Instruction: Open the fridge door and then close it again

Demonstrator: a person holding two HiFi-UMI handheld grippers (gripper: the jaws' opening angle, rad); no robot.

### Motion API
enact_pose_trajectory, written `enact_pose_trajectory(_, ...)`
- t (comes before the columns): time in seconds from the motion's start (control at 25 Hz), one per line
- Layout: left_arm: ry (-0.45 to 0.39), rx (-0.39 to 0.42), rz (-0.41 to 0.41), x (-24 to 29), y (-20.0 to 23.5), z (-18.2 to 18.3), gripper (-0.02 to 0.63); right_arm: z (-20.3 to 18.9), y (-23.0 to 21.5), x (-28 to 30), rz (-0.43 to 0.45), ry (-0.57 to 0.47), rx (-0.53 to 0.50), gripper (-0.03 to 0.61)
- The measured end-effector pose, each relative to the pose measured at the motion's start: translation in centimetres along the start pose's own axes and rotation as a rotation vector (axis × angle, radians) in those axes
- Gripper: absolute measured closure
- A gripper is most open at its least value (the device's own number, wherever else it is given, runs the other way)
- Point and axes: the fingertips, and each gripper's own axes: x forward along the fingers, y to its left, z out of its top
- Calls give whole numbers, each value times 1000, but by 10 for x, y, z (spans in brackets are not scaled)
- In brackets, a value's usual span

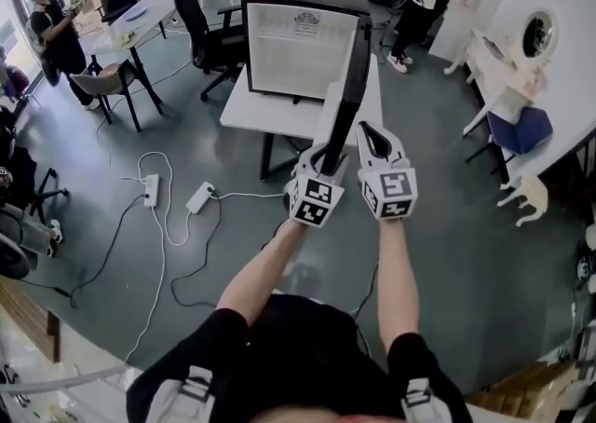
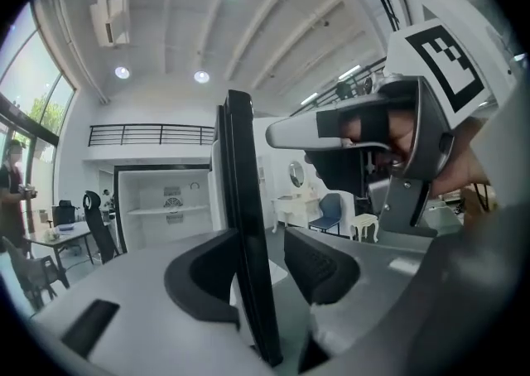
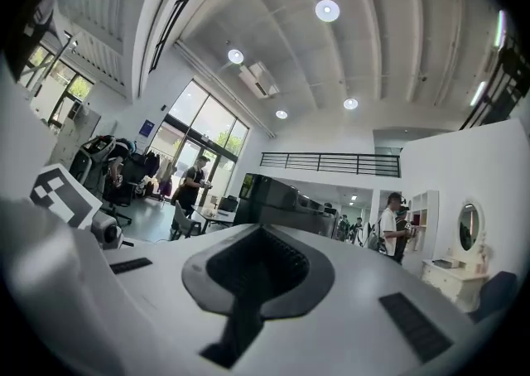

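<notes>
- The mini fridge (image 1: 296,47) stands on a white table (image 1: 250,112), its white inside with a shelf facing the person.
- The fridge door (image 1: 346,95) is open and swung out toward the person, so the head view shows it as a dark slab nearly edge-on.
- The left gripper (image 1: 322,173) is at the door's free edge. In the left gripper view the jaws stand fairly wide, and the door's dark edge (image 2: 246,225) runs upright between them.
- In that view the left jaw sits right against the door. A clear gap shows between the door and the right jaw, so the pads do not clamp it.
- The right gripper (image 1: 373,138) hovers just beside the left one, on its right, clear of the door. It points roughly level.
- In the right gripper view its jaws (image 3: 257,262) are pressed together with nothing between them.
- A black office chair (image 1: 200,20) stands left of the table.
- Two white power strips (image 1: 200,197) with cables lie on the grey floor.
- A blue chair (image 1: 521,129) stands at the right by a white dressing table (image 1: 498,62).
- Several people stand in the background.
</notes>
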Motion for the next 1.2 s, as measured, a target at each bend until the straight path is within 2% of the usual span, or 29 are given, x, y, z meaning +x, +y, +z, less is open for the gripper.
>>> enact_pose_trajectory(0.2, 3, -15, 39, 0, 12, 0, 457, 4, 7, 9, 37, -5, -13, 583)
enact_pose_trajectory(0.36, -14, -11, 16, 1, 22, 3, 457, 8, 20, 24, 77, -37, -9, 583)
enact_pose_trajectory(0.52, -1, 5, 59, 0, 56, -3, 457, 13, 44, 50, 148, -64, -9, 583)
enact_pose_trajectory(0.8, -43, -5, 109, -8, 148, -13, 465, 21, 93, 120, 221, -112, -7, 583)
enact_pose_trajectory(0.96, -69, -2, 119, -4, 220, -21, 468, 21, 123, 185, 237, -139, 21, 582)
enact_pose_trajectory(1.2, -93, -26, 41, 24, 338, -27, 463, 29, 154, 304, 200, -136, 28, 583)
